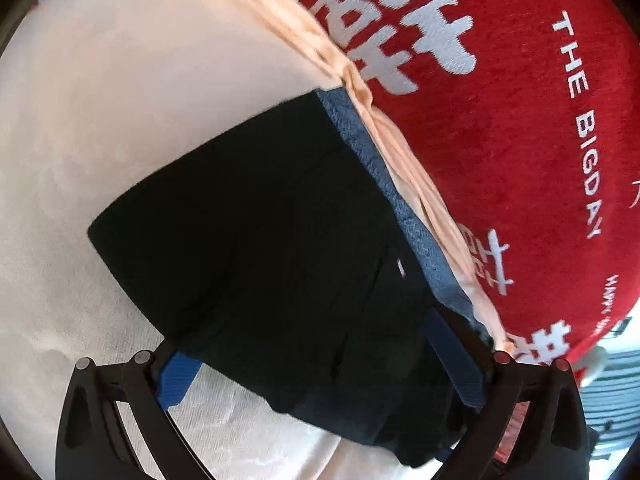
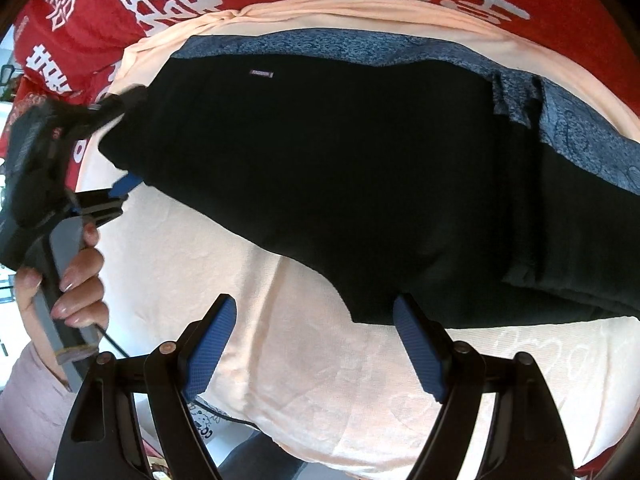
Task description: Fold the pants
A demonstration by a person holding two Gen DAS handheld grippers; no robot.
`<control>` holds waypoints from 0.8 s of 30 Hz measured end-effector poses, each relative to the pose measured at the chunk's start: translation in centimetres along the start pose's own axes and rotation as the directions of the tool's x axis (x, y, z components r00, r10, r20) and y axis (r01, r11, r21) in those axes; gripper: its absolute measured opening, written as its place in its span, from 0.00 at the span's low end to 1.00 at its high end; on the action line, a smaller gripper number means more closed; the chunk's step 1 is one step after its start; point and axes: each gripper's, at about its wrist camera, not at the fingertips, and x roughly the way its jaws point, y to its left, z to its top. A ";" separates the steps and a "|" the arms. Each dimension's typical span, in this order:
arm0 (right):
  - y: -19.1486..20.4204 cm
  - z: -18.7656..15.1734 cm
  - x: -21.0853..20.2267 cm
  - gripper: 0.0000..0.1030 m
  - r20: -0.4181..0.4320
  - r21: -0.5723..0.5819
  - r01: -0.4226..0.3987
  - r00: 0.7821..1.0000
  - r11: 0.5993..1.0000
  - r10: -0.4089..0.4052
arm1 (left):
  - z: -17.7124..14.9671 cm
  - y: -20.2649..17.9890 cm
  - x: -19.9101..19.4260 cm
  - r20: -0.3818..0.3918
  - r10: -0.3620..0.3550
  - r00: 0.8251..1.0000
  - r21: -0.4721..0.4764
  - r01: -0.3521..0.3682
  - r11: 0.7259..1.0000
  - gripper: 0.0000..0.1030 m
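The black pants (image 1: pixel 256 232) lie folded on a cream blanket (image 1: pixel 100 120), with a small label near one edge. In the left wrist view my left gripper (image 1: pixel 320 372) stands wide open with the pants' near end between its blue pads (image 1: pixel 178 376). In the right wrist view the pants (image 2: pixel 340 168) spread across the middle, and my right gripper (image 2: pixel 316 344) is open and empty, its blue pads (image 2: pixel 210 344) at the pants' near edge. The left gripper (image 2: pixel 120 148) shows at the pants' left end, held by a hand (image 2: pixel 76 280).
A blue-grey cloth (image 1: pixel 400 200) lies under the pants' far edge, also seen in the right wrist view (image 2: pixel 580 132). A peach sheet (image 1: pixel 420 176) borders it. A red blanket with white lettering (image 1: pixel 520 120) lies beyond.
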 end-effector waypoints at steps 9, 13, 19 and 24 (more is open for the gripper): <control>-1.1 1.5 -1.5 0.81 0.050 0.004 0.009 0.999 1.000 -0.010 | -1.5 -5.2 0.2 0.148 0.334 0.931 0.337 -0.365 0.868 0.38; -2.4 3.7 -3.5 0.81 0.098 0.033 0.002 0.995 0.999 -0.005 | -5.5 -9.5 0.7 0.356 0.409 0.840 0.586 -0.542 0.603 0.37; -1.2 10.1 -5.9 0.81 0.077 -0.009 -0.113 0.991 0.994 0.113 | -7.8 -11.0 1.3 0.463 0.412 0.785 0.679 -0.613 0.405 0.37; 4.4 15.6 -4.8 0.81 -0.029 -0.080 -0.241 0.971 0.967 0.239 | -7.9 -11.2 1.4 0.474 0.419 0.775 0.688 -0.622 0.373 0.37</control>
